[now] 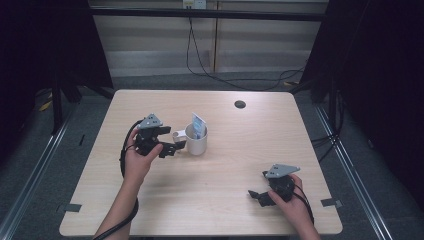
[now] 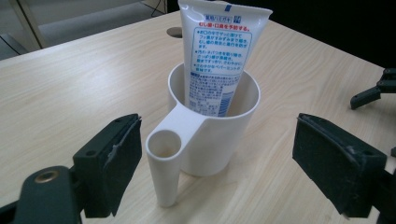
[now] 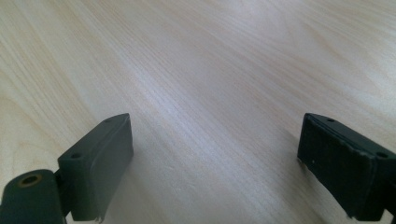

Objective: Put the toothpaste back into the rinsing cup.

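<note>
Our left gripper has its jaws spread wide, and between them, touching neither pad, stands the hollow tubular handle of a white cup. In the high view the same gripper sits just left of the cup, its jaws reaching to either side of the handle, our left hand wrapped around its body. A white toothpaste tube with blue print stands upright inside the cup, leaning on the far rim. The cup rests on the light wooden table, a little left of its middle. Our right gripper is also wide open with nothing but bare tabletop between its pads; in the high view it lies low near the front right of the table, held by our right hand, well apart from the cup. A dark round cable hole sits near the far edge.
</note>
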`<act>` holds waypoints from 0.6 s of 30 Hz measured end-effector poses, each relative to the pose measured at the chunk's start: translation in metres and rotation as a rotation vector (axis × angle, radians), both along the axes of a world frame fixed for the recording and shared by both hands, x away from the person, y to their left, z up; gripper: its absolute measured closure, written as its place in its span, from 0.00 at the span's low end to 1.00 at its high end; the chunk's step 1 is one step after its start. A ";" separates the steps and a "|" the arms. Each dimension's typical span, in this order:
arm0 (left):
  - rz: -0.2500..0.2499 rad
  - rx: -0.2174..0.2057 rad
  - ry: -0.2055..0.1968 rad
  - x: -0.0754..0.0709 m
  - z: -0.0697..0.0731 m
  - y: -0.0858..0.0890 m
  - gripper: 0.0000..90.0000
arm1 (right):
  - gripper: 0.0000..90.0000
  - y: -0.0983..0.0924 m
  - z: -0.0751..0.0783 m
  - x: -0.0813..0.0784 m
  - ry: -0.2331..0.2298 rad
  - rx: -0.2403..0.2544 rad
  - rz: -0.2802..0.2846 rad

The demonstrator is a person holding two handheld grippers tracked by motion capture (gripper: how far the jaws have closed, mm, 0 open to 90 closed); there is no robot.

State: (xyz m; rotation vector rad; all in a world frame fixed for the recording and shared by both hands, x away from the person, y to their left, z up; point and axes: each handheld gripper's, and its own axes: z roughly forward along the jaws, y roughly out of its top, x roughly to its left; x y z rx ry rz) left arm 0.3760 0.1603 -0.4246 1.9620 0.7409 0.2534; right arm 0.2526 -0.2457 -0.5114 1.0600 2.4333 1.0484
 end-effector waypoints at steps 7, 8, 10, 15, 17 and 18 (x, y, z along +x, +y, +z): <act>0.003 0.004 0.001 -0.005 -0.005 0.008 0.18 | 0.11 0.000 0.000 0.000 0.000 0.000 0.000; 0.001 0.015 0.002 -0.005 -0.005 0.009 0.18 | 0.11 0.000 0.000 0.000 0.000 0.000 0.000; -0.003 0.016 0.008 -0.007 -0.008 0.011 0.18 | 0.11 0.000 0.000 0.000 0.000 0.000 0.000; 0.002 0.012 0.015 -0.010 -0.013 0.016 0.18 | 0.11 0.000 0.000 0.000 0.000 0.000 0.000; 0.006 0.015 0.018 -0.011 -0.016 0.017 0.18 | 0.11 0.000 0.000 0.000 0.000 0.000 -0.001; 0.008 0.017 0.015 -0.011 -0.017 0.018 0.18 | 0.11 0.000 0.000 0.000 0.000 0.000 -0.001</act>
